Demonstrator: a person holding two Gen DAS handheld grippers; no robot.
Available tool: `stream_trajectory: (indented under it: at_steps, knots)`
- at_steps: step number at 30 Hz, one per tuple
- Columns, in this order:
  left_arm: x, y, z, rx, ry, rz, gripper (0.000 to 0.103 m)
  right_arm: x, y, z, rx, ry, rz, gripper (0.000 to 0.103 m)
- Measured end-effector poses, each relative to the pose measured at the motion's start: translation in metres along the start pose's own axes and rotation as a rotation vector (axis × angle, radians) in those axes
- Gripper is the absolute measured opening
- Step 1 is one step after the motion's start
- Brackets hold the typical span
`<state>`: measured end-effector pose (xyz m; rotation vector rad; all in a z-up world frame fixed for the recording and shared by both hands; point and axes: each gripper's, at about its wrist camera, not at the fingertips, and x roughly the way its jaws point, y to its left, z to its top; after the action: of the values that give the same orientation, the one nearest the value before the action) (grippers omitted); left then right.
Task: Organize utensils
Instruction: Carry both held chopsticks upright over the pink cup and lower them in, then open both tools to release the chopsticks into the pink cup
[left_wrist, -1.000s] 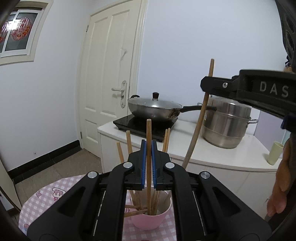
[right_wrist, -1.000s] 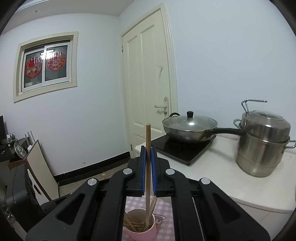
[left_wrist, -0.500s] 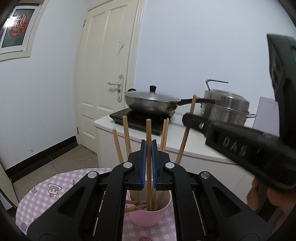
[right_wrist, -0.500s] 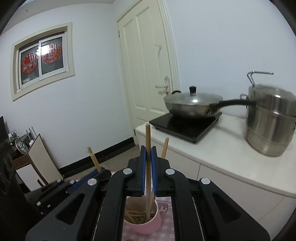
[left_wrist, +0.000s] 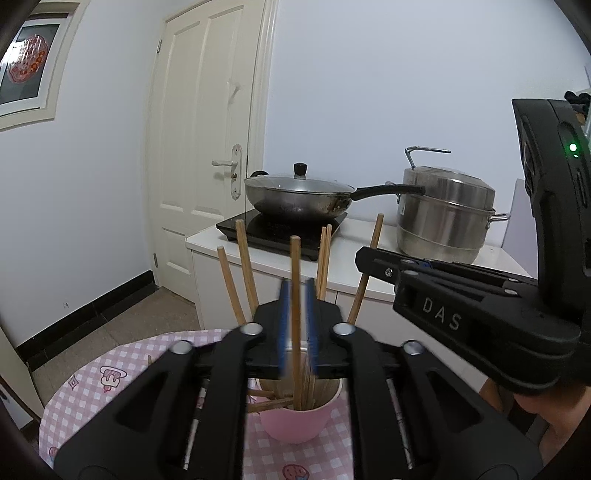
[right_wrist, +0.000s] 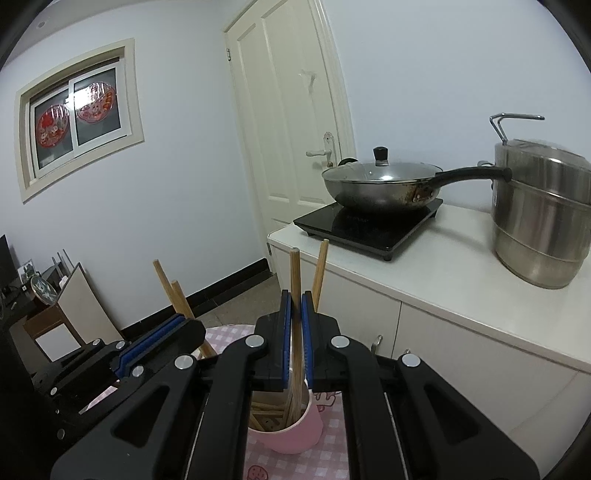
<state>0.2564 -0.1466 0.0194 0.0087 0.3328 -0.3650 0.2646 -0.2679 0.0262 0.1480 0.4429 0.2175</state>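
Observation:
A pink cup (left_wrist: 295, 424) holding several wooden chopsticks stands on the pink checked tablecloth (left_wrist: 110, 369). My left gripper (left_wrist: 296, 295) is just above it, jaws opening and blurred. One chopstick (left_wrist: 294, 258) stands upright between its pads with a thin gap on each side, its lower end in the cup. My right gripper (right_wrist: 295, 306) is shut on another chopstick (right_wrist: 294, 269), whose lower end reaches into the cup (right_wrist: 299, 432). In the left wrist view the right gripper (left_wrist: 364, 258) comes in from the right. In the right wrist view the left gripper (right_wrist: 184, 325) sits at the left.
Behind the table is a white counter (right_wrist: 461, 295) with a black induction cooker (right_wrist: 369, 229), a lidded wok (right_wrist: 380, 184) and a steel steamer pot (right_wrist: 543, 221). A white door (left_wrist: 207, 147) is at the back. A person's hand (left_wrist: 554, 424) shows at lower right.
The left jaws, shut on the upright chopstick before, have parted from it. The right gripper has sunk with its chopstick, whose lower end now stands in the cup.

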Motion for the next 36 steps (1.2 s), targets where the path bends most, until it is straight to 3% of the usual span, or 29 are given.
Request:
stream_trajectory:
  at_steps: [4, 8, 10, 24, 36]
  knots:
    - [-0.004, 0.002, -0.001, -0.019, 0.007, -0.016, 0.029, -0.001, -0.003, 0.0, 0.003, 0.008, 0.004, 0.006]
    - [-0.009, 0.005, 0.0, -0.042, 0.001, -0.015, 0.046, -0.005, -0.007, 0.001, 0.022, 0.003, 0.007, 0.008]
    - [-0.013, 0.006, 0.001, -0.048, -0.008, -0.023, 0.046, -0.008, -0.009, 0.001, 0.026, 0.002, 0.004, 0.014]
    - [-0.047, 0.018, 0.016, -0.075, -0.04, -0.041, 0.05, -0.032, -0.009, 0.002, 0.018, -0.007, 0.013, 0.015]
    - [-0.1, 0.056, 0.008, -0.035, -0.03, 0.037, 0.057, -0.06, 0.021, -0.022, -0.058, 0.018, 0.068, 0.019]
